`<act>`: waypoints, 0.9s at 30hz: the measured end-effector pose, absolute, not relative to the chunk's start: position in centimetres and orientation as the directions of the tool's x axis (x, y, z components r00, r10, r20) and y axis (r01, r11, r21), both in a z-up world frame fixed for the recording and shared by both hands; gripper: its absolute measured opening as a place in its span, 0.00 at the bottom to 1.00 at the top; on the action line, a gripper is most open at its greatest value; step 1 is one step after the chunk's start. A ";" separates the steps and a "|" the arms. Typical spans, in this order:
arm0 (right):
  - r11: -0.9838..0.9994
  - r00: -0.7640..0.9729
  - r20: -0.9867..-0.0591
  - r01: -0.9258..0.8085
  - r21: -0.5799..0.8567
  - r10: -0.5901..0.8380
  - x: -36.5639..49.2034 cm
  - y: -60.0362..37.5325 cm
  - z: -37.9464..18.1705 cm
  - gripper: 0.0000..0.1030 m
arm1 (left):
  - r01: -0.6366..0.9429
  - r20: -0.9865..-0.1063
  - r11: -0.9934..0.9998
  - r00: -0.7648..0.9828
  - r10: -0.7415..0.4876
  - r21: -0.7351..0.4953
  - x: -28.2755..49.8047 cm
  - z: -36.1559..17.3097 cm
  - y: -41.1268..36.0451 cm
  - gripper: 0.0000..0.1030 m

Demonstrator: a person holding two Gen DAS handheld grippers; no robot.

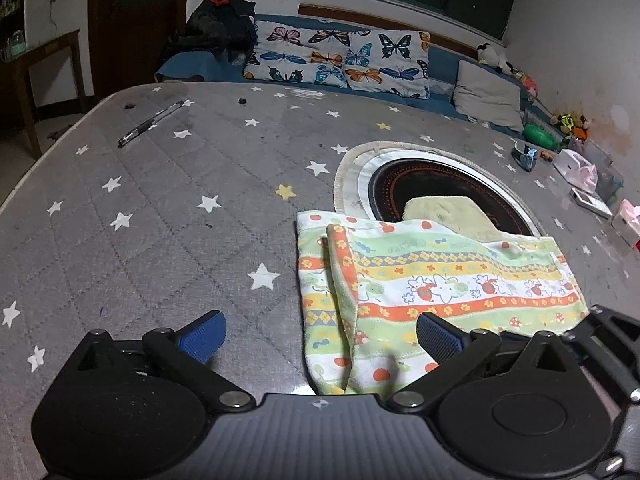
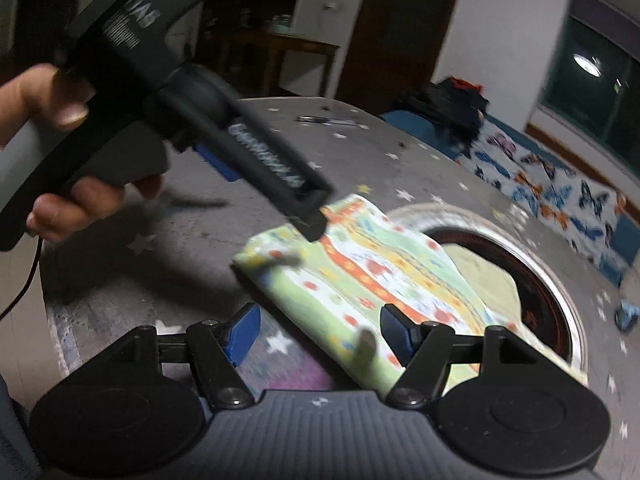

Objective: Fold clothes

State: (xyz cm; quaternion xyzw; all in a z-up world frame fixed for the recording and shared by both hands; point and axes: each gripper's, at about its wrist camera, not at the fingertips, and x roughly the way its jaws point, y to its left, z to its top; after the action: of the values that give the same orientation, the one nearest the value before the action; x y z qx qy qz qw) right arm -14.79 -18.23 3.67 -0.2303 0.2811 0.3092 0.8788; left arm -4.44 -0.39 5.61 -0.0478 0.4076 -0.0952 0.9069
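Left wrist view: left gripper (image 1: 320, 338) jaws spread wide, empty, above the folded patterned cloth (image 1: 436, 280), whose long axis runs left-right across the star-print table (image 1: 160, 200). Right wrist view: right gripper (image 2: 318, 334) jaws apart, gripping nothing; cloth (image 2: 380, 280) runs diagonally.

Both views are dim, lit by indoor light with dark windows. A round lamp (image 2: 587, 65) shows as a bright reflection in the window glass (image 2: 600, 92). The left wrist view is sharp, with soft shadows under the gripper fingers. The right wrist view is smeared by motion blur, worst on the cloth (image 2: 372, 280). Fisheye bending curves the table edge (image 1: 60, 136), and the corners go black.
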 end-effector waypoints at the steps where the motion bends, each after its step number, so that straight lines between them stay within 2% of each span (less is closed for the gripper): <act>1: 0.693 0.649 -0.636 -0.680 -0.239 0.418 -14.7 -17.8 3.6 0.64 | 0.131 -0.729 0.976 0.648 -0.218 -0.176 -4.3 5.6 -0.2 1.00; 4: 0.678 0.637 -0.641 -0.695 -0.238 0.428 -14.3 -16.7 3.4 0.60 | 0.109 -0.731 0.972 0.643 -0.229 -0.208 -3.9 5.7 0.6 1.00; 7: 0.666 0.623 -0.655 -0.707 -0.236 0.429 -13.7 -15.6 2.9 0.51 | 0.092 -0.734 0.966 0.634 -0.244 -0.242 -3.5 5.7 1.1 1.00; 10: 0.652 0.622 -0.662 -0.713 -0.259 0.418 -13.5 -15.0 2.4 0.50 | 0.077 -0.735 0.956 0.623 -0.269 -0.284 -3.2 5.6 1.5 1.00; 12: 0.642 0.629 -0.662 -0.713 -0.283 0.407 -13.6 -14.7 2.1 0.42 | 0.068 -0.734 0.943 0.609 -0.299 -0.327 -3.1 5.4 1.7 1.00; 15: 0.642 0.630 -0.660 -0.713 -0.283 0.409 -13.3 -14.8 1.9 0.37 | 0.048 -0.735 0.916 0.580 -0.351 -0.399 -2.8 5.0 1.8 1.00; 17: 0.654 0.624 -0.658 -0.712 -0.256 0.422 -13.1 -15.2 2.1 0.31 | 0.020 -0.733 0.899 0.572 -0.370 -0.438 -2.6 4.8 2.0 1.00; 18: 0.661 0.621 -0.656 -0.711 -0.240 0.430 -12.9 -15.4 2.3 0.24 | 0.010 -0.729 0.892 0.573 -0.375 -0.451 -2.6 4.8 2.0 1.00; 21: 0.688 0.612 -0.649 -0.702 -0.184 0.452 -12.4 -16.2 3.0 0.18 | -0.014 -0.720 0.886 0.589 -0.367 -0.464 -2.5 5.0 2.0 1.00; 27: 0.746 0.604 -0.621 -0.664 -0.045 0.500 -11.2 -18.4 4.4 0.16 | -0.083 -0.702 0.849 0.609 -0.371 -0.521 -2.5 5.1 2.6 1.00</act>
State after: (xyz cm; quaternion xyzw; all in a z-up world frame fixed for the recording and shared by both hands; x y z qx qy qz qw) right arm -11.20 -18.39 4.44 -0.1370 0.2998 0.3287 0.8850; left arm -2.54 2.60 5.13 -0.2612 0.4344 -0.0839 0.8579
